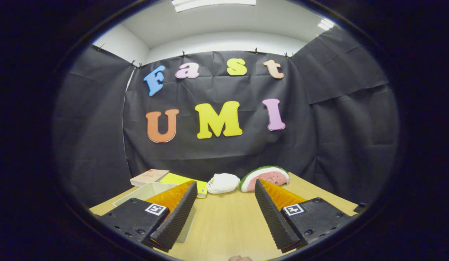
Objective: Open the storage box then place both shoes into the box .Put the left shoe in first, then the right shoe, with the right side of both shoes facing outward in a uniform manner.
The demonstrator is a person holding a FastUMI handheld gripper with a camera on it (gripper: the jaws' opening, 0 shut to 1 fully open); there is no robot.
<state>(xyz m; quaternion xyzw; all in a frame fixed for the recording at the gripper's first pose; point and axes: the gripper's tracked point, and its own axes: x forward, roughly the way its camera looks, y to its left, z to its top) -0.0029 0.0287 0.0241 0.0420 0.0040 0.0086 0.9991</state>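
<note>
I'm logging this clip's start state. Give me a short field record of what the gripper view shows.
gripper: fingers open, nothing between them
surface: wooden table
beyond fingers: white plush toy, watermelon-slice plush beside it
near left finger: clear storage box, partly hidden; yellow item and tan box behind it
shoes: none identifiable
</note>
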